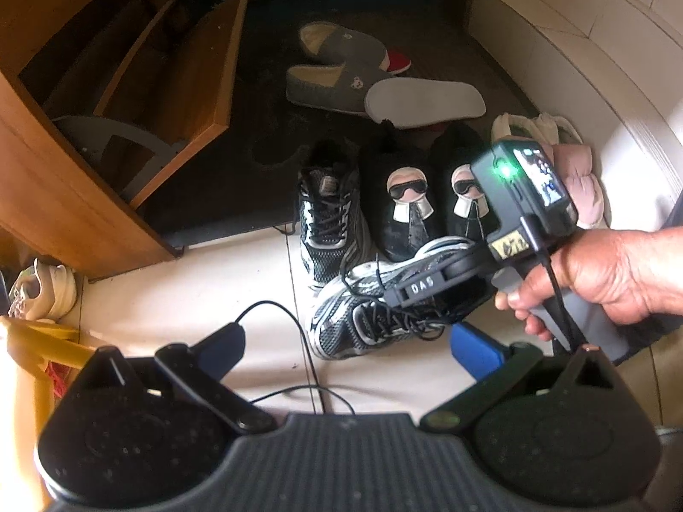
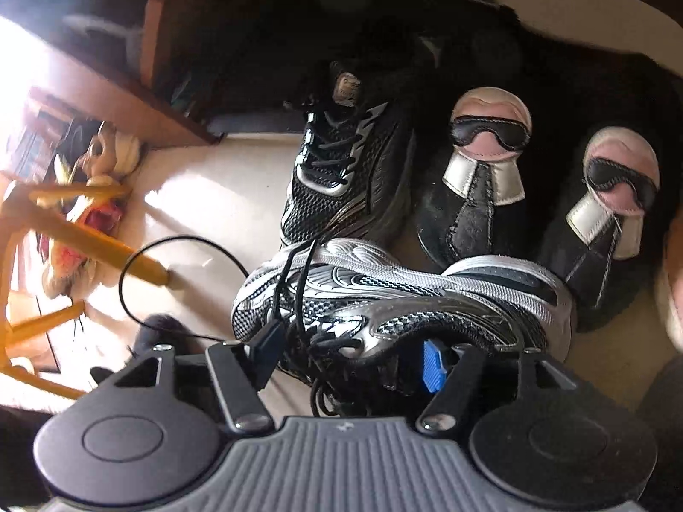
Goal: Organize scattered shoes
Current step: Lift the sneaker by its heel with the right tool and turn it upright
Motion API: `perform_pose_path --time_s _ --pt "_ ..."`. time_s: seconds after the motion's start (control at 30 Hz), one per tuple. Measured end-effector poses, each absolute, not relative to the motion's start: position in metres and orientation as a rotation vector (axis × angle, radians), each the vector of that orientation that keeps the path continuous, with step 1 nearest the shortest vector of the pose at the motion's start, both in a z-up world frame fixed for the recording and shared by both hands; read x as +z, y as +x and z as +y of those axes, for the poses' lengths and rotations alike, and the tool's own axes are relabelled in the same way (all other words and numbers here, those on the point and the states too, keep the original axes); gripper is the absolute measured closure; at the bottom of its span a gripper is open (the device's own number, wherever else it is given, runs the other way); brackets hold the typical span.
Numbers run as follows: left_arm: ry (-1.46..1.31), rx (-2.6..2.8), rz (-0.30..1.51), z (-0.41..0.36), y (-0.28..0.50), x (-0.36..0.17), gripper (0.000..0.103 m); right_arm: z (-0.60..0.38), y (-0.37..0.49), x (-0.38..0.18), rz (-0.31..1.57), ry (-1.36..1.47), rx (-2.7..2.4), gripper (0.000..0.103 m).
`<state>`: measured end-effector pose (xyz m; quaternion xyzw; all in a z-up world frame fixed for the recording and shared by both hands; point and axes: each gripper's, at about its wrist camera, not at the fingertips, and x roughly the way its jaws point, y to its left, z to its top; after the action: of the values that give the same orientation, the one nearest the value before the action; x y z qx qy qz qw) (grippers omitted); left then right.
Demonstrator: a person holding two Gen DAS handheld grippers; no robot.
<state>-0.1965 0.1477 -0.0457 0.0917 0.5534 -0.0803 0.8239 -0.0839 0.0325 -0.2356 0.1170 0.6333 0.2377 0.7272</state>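
Note:
A silver and black sneaker [image 2: 384,298] lies tipped on its side on the pale floor, and it also shows in the left wrist view as the sneaker [image 1: 363,320]. My right gripper [image 2: 350,354] straddles its laced top; the blue pad [image 2: 433,365] stands a little off the shoe, so the jaws are open. In the left wrist view a hand holds the right gripper [image 1: 427,298] over that shoe. Its mate [image 1: 328,217] stands upright just behind. My left gripper [image 1: 350,345] hangs open and empty nearer the camera.
Two black slippers with face patches [image 1: 410,200] stand right of the upright sneaker, with pink slippers [image 1: 580,179] beyond. Grey slippers [image 1: 337,64] and a white insole [image 1: 427,98] lie on the dark mat. A wooden shoe cabinet [image 1: 128,106] stands open at left. A yellow stool [image 2: 85,230] is near.

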Motion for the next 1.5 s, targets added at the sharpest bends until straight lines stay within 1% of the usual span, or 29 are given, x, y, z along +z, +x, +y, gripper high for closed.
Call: perform_pose_path --time_s 0.27,0.47,0.5,0.53,0.57,0.6,0.73,0.83,0.9,0.97,1.07,1.27,1.3,1.4,1.5 --pt "0.177 -0.16 1.167 0.15 -0.195 -0.044 0.0 0.009 -0.079 -0.23 1.443 0.498 0.378 0.041" --pt "0.202 -0.177 1.162 0.145 -0.196 -0.044 0.0 0.02 -0.082 -0.229 1.429 0.42 0.378 0.042" --pt "0.203 -0.175 1.163 0.146 -0.196 -0.045 0.0 0.02 -0.081 -0.23 1.434 0.422 0.37 0.046" --pt "0.205 -0.171 1.165 0.145 -0.196 -0.045 0.0 0.021 -0.08 -0.233 1.44 0.416 0.361 0.048" --pt "0.21 -0.166 1.168 0.145 -0.195 -0.046 0.0 0.022 -0.079 -0.235 1.442 0.401 0.35 0.055" --pt "0.217 -0.163 1.17 0.145 -0.195 -0.048 0.0 0.022 -0.079 -0.236 1.439 0.383 0.341 0.064" --pt "0.238 -0.165 1.171 0.142 -0.193 -0.05 0.0 0.022 -0.081 -0.237 1.424 0.352 0.338 0.067" --pt "0.231 -0.15 1.163 0.145 -0.193 -0.049 0.0 0.018 -0.081 -0.234 1.414 0.352 0.367 0.073" --pt "0.221 -0.131 1.16 0.148 -0.193 -0.048 0.0 0.021 -0.082 -0.223 1.379 0.329 0.409 0.084" --pt "0.219 -0.119 1.164 0.15 -0.193 -0.048 0.0 0.026 -0.083 -0.215 1.352 0.311 0.441 0.089" --pt "0.227 -0.119 1.161 0.151 -0.196 -0.048 0.0 0.04 -0.086 -0.198 1.295 0.222 0.509 0.091" --pt "0.197 -0.084 1.155 0.161 -0.2 -0.044 0.0 0.046 -0.086 -0.175 1.232 0.175 0.561 0.094" --pt "0.189 -0.075 1.154 0.163 -0.201 -0.044 0.0 0.046 -0.086 -0.17 1.216 0.184 0.576 0.102" --pt "0.172 -0.05 1.146 0.168 -0.202 -0.041 0.0 0.052 -0.083 -0.153 1.153 0.226 0.646 0.102" --pt "0.16 -0.043 1.145 0.171 -0.203 -0.039 0.0 0.063 -0.08 -0.141 1.117 0.193 0.684 0.102"
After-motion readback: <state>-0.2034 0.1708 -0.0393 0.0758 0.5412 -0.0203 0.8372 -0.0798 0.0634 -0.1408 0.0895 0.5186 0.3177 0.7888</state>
